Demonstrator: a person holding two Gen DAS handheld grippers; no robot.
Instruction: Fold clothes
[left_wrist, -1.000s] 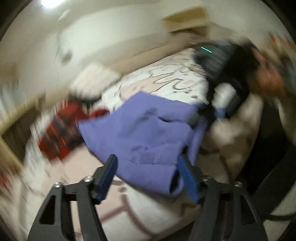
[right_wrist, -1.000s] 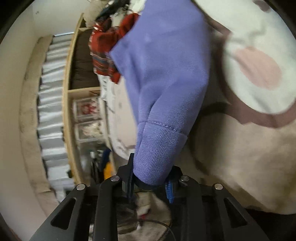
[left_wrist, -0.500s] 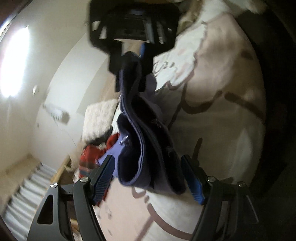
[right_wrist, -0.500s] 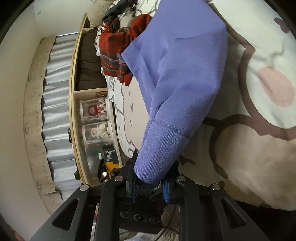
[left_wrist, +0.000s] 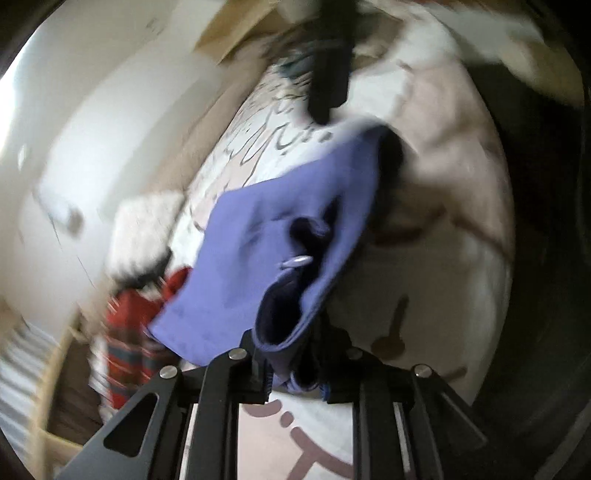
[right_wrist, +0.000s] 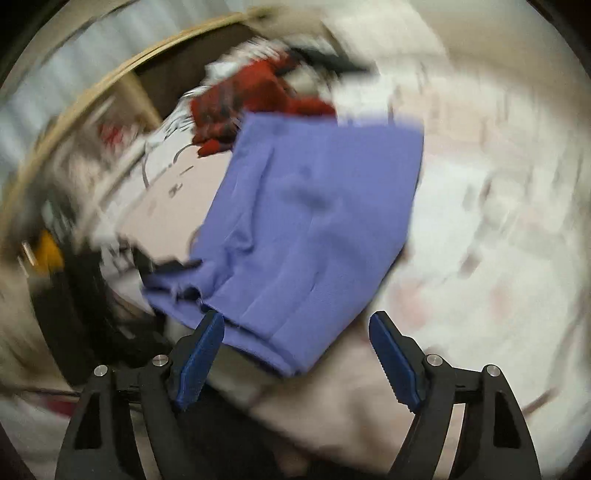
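Left gripper (left_wrist: 291, 373) pinches the purple garment (right_wrist: 314, 221) at its waistband; right gripper (right_wrist: 295, 354) gapes empty beside it. Regrip the opposite corner, keep cloth taut.

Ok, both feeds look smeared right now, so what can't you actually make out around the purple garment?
- Left gripper fingertips: left wrist view, buried in the purple knit garment.
- Garment's far end: left wrist view, behind a blurred black shape.
- Red plaid clothing: right wrist view, motion-blurred, partly under the garment.
- Shelf contents: right wrist view, blurred.
- Whether the open right gripper touches fabric: unclear.
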